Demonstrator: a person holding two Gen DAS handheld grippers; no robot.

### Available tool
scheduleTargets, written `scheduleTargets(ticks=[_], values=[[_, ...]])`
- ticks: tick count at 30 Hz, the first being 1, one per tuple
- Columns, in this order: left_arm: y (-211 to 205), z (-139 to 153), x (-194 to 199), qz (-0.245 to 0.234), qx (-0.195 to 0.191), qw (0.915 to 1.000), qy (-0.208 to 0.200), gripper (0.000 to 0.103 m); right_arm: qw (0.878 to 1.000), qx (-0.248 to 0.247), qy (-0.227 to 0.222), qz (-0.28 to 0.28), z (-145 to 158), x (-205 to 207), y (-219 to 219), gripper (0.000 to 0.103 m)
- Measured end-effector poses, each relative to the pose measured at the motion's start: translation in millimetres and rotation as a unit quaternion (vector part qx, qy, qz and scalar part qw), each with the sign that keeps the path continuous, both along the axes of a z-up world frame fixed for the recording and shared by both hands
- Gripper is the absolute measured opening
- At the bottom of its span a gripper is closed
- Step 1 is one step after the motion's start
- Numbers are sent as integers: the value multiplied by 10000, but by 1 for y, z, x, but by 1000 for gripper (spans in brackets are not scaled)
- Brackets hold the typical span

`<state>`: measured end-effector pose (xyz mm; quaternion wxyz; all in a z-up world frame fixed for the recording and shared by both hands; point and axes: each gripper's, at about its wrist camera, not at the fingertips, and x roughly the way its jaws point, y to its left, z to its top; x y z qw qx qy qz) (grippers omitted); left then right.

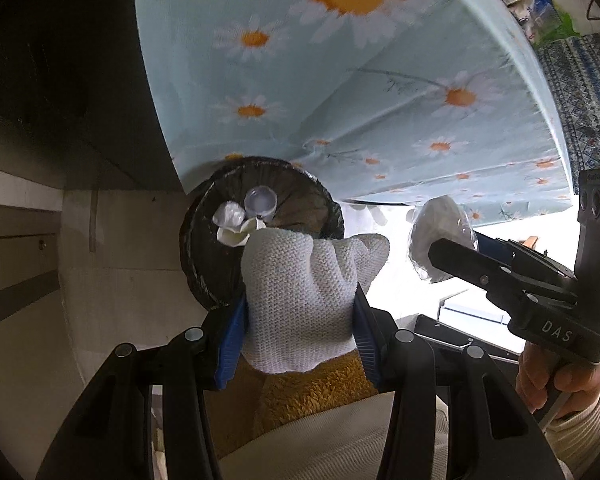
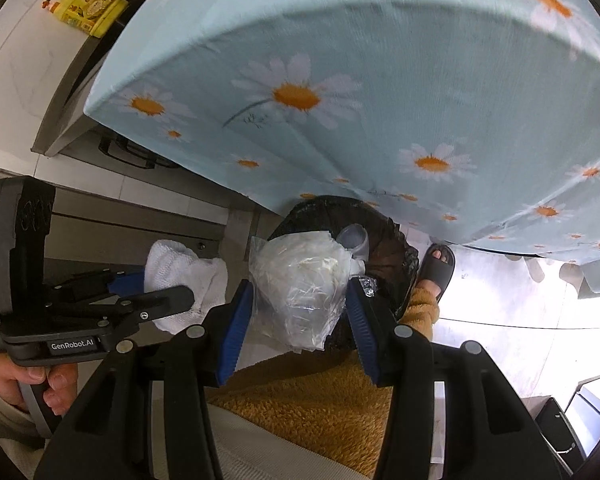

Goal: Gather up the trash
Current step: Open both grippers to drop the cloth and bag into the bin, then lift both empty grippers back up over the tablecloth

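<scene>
White knitted cotton cloth [image 1: 300,300] is sitting pinched between the blue-padded fingers of the left gripper [image 1: 298,320], which is closing snugly on it; just ahead of those fingertips the round black-lined trash bin [image 1: 204,276] is standing open, with a small clear plastic cup [image 1: 260,201] and crumpled white paper scraps [image 1: 232,224] lying inside. To its right the right gripper [image 2: 300,312] is clamping a crumpled clear plastic bag [image 2: 300,284] (something white is showing through it) over the near rim of the bin [image 2: 396,252]; beyond both tongs a pale blue daisy-print tablecloth [image 1: 340,60] is hanging.
</scene>
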<state>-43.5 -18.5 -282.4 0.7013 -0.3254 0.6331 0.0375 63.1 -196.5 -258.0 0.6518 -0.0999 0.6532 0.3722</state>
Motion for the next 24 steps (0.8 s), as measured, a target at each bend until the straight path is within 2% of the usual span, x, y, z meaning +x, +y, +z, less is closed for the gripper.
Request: scheduleTargets(ticks=[9, 12, 14, 15, 17, 24], values=[[-3, -5, 0, 28, -74, 10000, 46, 49, 9999, -54, 102, -8, -11, 0, 0, 49], [-1, -5, 1, 100, -25, 9999, 105, 63, 10000, 7, 39, -23, -9, 3, 1, 50], [2, -6, 2, 169, -80, 9997, 142, 72, 9999, 57, 75, -69, -7, 5, 0, 61], [3, -6, 2, 179, -91, 9997, 153, 76, 9999, 88, 76, -94, -6, 7, 0, 63], [4, -7, 3, 167, -91, 9997, 181, 76, 9999, 56, 36, -112, -5, 9, 0, 66], [4, -4, 2, 160, -96, 9997, 172, 76, 9999, -5, 16, -159, -4, 10, -5, 66]])
